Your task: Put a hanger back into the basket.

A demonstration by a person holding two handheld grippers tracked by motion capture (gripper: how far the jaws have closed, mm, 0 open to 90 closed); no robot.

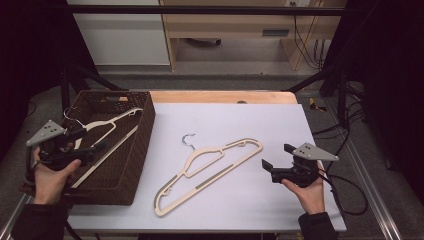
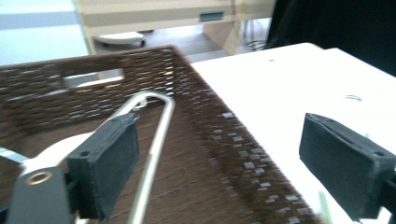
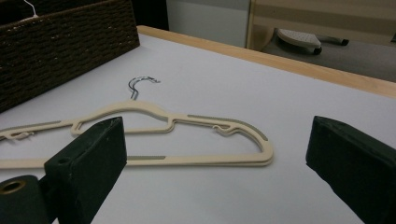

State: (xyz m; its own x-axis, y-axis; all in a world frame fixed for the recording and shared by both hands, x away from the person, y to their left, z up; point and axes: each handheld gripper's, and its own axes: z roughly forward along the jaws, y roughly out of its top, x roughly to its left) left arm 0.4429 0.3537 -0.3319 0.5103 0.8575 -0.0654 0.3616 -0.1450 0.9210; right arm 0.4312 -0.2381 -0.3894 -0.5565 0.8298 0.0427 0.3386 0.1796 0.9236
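A cream hanger [image 1: 210, 172] with a metal hook lies flat on the white table top, between my two grippers. A second cream hanger [image 1: 107, 125] lies inside the dark woven basket [image 1: 137, 145] at the left. My left gripper [image 1: 92, 140] hovers over the basket, open and holding nothing. In the left gripper view its jaws [image 2: 219, 154] stand wide, with the basket hanger [image 2: 159, 135] below the left jaw. My right gripper [image 1: 278, 156] is open to the right of the table hanger. Its jaws [image 3: 215, 154] frame that hanger [image 3: 224, 160], apart from it.
The basket's wall [image 3: 60, 42] borders the white sheet [image 1: 280, 120] on the left. A wooden table edge [image 1: 225, 96] runs along the back. Black frame poles [image 1: 320, 75] and cables [image 1: 350, 190] stand at the right. Pale furniture [image 1: 225, 30] is beyond the table.
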